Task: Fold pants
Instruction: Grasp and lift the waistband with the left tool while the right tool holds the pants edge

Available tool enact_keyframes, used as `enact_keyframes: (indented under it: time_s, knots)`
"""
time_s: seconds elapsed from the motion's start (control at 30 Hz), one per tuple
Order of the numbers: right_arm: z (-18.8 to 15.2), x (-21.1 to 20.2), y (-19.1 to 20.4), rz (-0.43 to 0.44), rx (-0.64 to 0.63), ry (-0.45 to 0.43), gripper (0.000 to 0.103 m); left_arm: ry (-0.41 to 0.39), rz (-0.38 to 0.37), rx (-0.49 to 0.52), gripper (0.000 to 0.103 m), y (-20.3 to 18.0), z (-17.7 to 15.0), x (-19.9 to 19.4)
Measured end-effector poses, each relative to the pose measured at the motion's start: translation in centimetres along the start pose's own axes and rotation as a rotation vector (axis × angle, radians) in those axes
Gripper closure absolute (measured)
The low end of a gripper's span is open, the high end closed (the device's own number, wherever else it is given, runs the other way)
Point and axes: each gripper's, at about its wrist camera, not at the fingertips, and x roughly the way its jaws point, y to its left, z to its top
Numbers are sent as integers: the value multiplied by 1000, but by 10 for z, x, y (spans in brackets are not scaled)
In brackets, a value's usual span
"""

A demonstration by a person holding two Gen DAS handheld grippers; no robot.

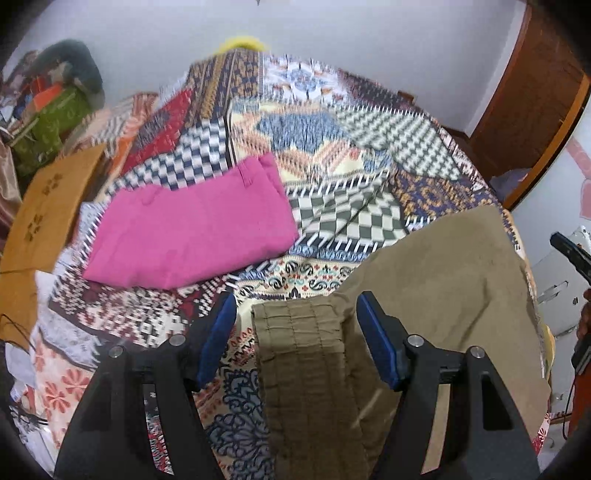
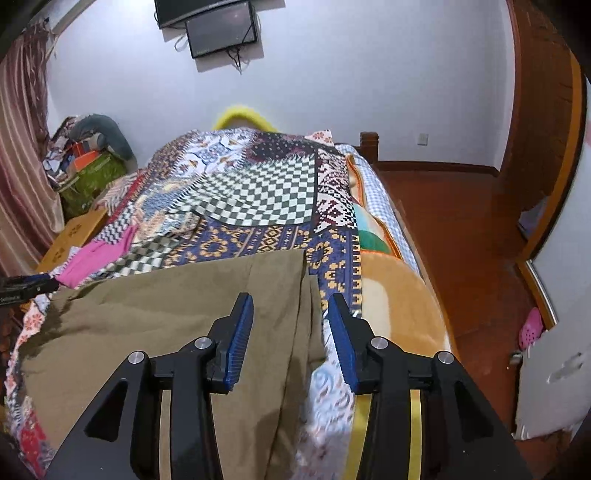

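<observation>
Looking along the left wrist view, the left tongs (image 1: 295,332) stand spread wide, blue pads apart, with nothing pinched. The olive pants (image 1: 424,295) lie on the bed, on the patchwork bedspread (image 1: 332,155). Their pleated waistband (image 1: 303,339) sits in the gap between the two fingers (image 1: 380,343), nearer the right-hand pad; whether a pad touches the cloth cannot be told. The rest of the garment spreads away to the right of the tongs. One pair of olive pants is visible. One folded pink garment (image 1: 192,232) lies on the bedspread further ahead and to the left, well apart from the pants. One tan cardboard box (image 1: 48,214) sits at the left edge of the bed. At the far right edge, part of the right tongs (image 1: 572,251) shows as a dark shape.

In the right wrist view, the right tongs (image 2: 291,339) are likewise spread, pads apart, gripping nothing. The olive pants (image 2: 166,314) lie flat on the patchwork bedspread (image 2: 258,192), and their right-hand edge runs up through the gap between the fingers (image 2: 242,332), close to the left pad. The bulk of the cloth lies left of the tongs. The pink garment (image 2: 99,258) shows beyond the pants at left. One wall-mounted screen (image 2: 221,31) hangs above the bed.
</observation>
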Motion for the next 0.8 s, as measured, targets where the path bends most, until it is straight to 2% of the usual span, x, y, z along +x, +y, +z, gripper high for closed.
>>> enact_keyframes:
  time_s: [0.17,0.4,0.53,0.57,0.6,0.67,0.8]
  knots:
    - [13,39,-8,24,5,53,64,52,-27,-12,36,4,-2,21]
    - [26,93,-7,64,-11,127,64,61,-56,-45,35,10,-2,30]
    - [23,110,0,75,-57,156,64,43,-44,-8,43,5,-3,27]
    - [22,112,1,74,-67,151,68,37,-37,3,45,3,-4,26]
    - [22,112,3,72,-80,145,81,32,-29,10,46,2,-4,25]
    - [21,113,7,48,-116,145,95,25,-23,11,48,2,-4,24]
    - [20,110,14,1,-200,112,97,4,-13,-8,50,4,-3,20]
